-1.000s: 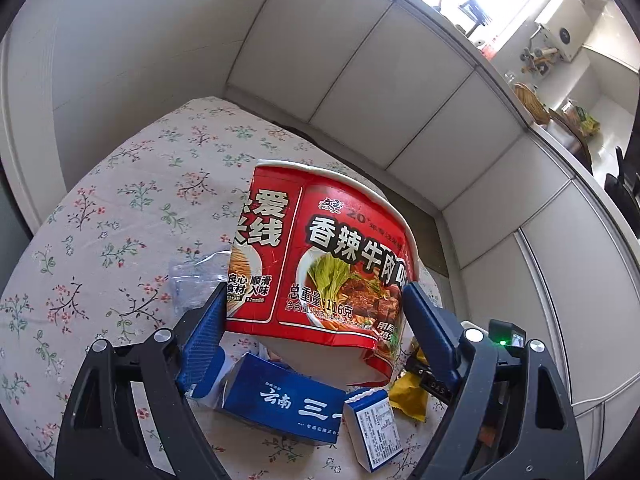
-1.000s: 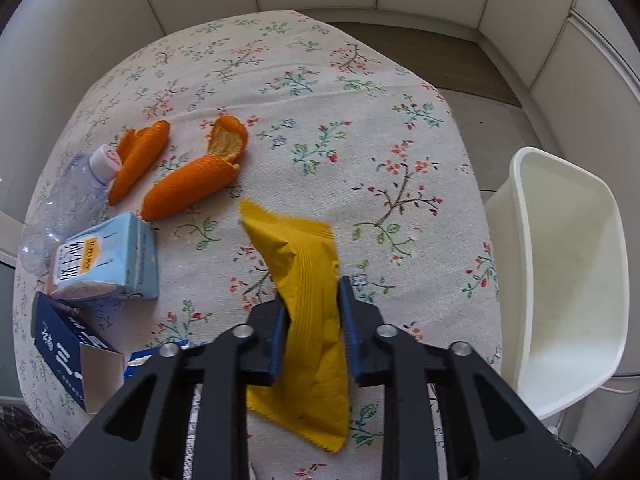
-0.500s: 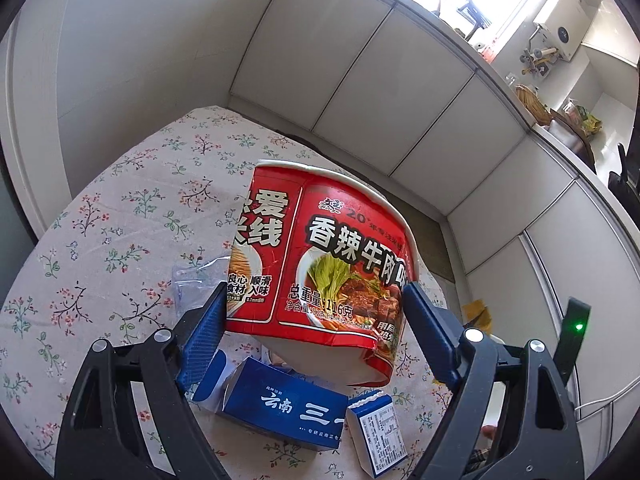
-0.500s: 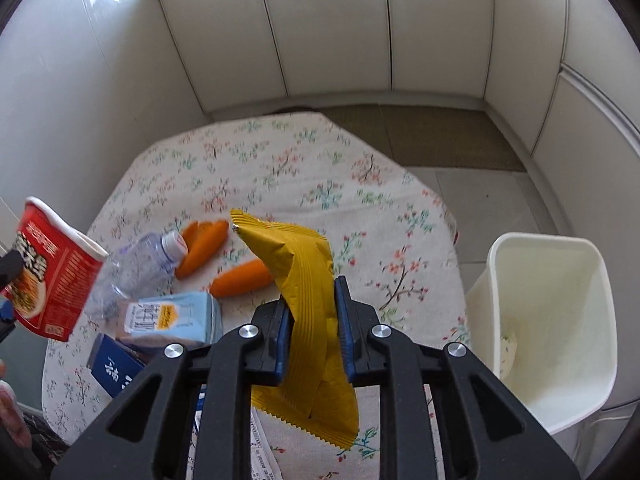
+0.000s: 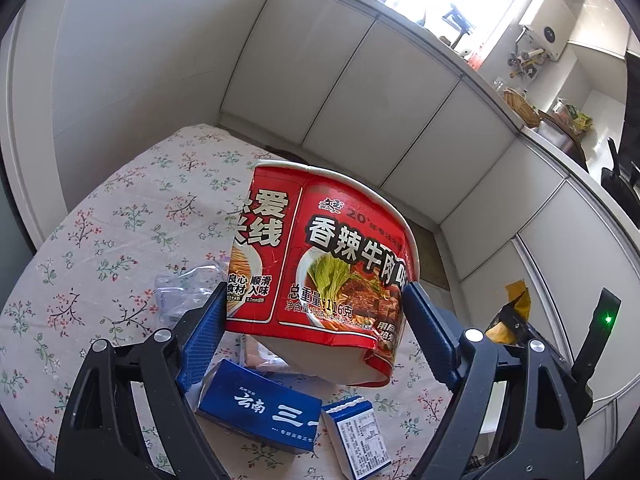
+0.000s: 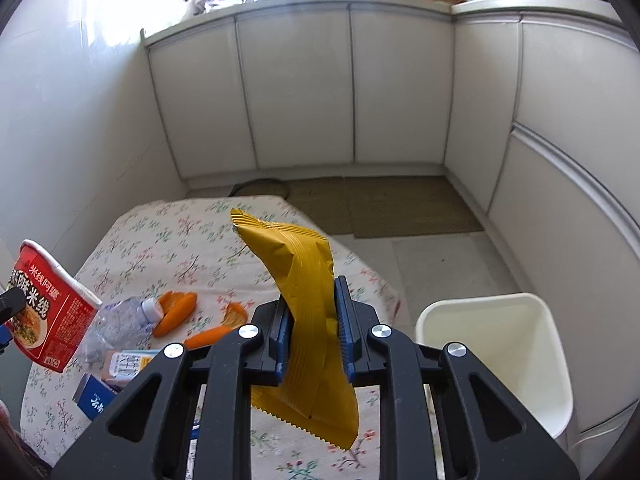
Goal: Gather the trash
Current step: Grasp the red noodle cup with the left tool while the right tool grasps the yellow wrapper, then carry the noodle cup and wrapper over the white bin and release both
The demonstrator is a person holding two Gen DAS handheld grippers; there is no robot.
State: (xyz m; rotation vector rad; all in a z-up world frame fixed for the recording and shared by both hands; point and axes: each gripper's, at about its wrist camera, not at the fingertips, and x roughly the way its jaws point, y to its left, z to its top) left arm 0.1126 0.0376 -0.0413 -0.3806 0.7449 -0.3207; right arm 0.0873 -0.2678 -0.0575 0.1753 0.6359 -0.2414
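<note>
In the left wrist view, the left gripper (image 5: pixel 316 320) fills the lower half of the frame, its blue pads pressed wide apart against the sides of a red paper instant-noodle bowl (image 5: pixel 320 276), which hangs tilted at frame centre, clear of the table. Beneath it, at lower centre, lie a dark blue cardboard box (image 5: pixel 260 412) and a small blue-and-white drink carton (image 5: pixel 360 436); a crushed clear plastic bottle (image 5: pixel 184 292) shows left of the bowl. The round table under a floral cloth (image 5: pixel 100 248) spreads across the left. White cabinet doors (image 5: pixel 360 92) curve along the upper frame under a bright window.

In the right wrist view, the right gripper (image 6: pixel 310 338) at lower centre is clenched on a crumpled mustard-yellow foil snack wrapper (image 6: pixel 304 300), which stands up between the pads and droops below them. A white plastic waste bin (image 6: pixel 496 352), open-topped, stands on the tiled floor at lower right, just beside the table edge. Orange peel pieces (image 6: pixel 176 312) lie on the cloth at left centre; brown mats lie on the floor farther up the frame.

The step in hand appears to be carrying: both pieces of trash are lifted, neither is binned. Next, the wrapper likely needs bringing over the bin mouth to the right before the pads part; the bowl would follow.
</note>
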